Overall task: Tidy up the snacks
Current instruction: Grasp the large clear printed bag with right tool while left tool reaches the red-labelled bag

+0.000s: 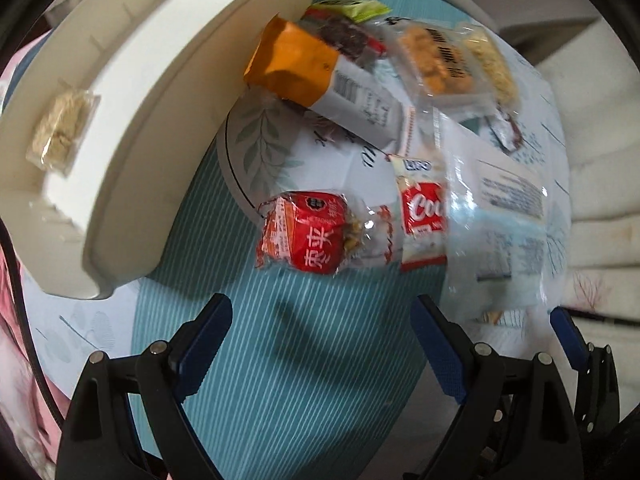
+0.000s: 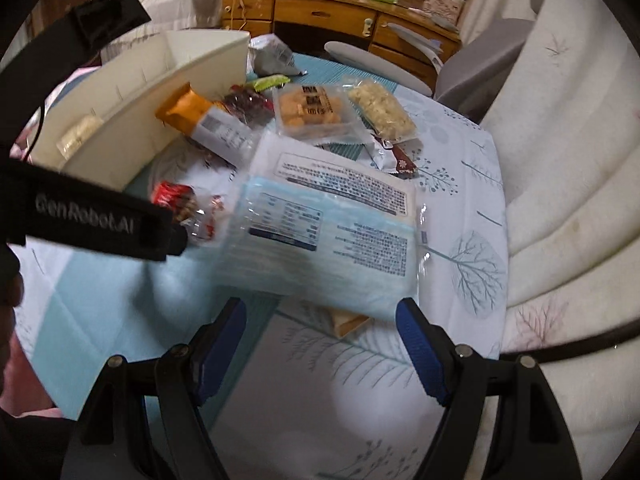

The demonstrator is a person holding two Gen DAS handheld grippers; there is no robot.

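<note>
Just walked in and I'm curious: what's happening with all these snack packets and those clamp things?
A person is sorting snacks with two hand-held grippers. The left gripper and right gripper are both open and hold nothing. One clear-wrapped beige snack bar already lies in the white plastic bin. The rest are on the blue patterned tablecloth outside the bin, including a red wrapped date snack, an orange-and-white packet and a large pale blue flat packet just ahead of the right gripper.

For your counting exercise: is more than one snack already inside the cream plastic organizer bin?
No: the left wrist view shows the cream plastic organizer bin holding only one clear-wrapped beige crumbly bar.
</note>
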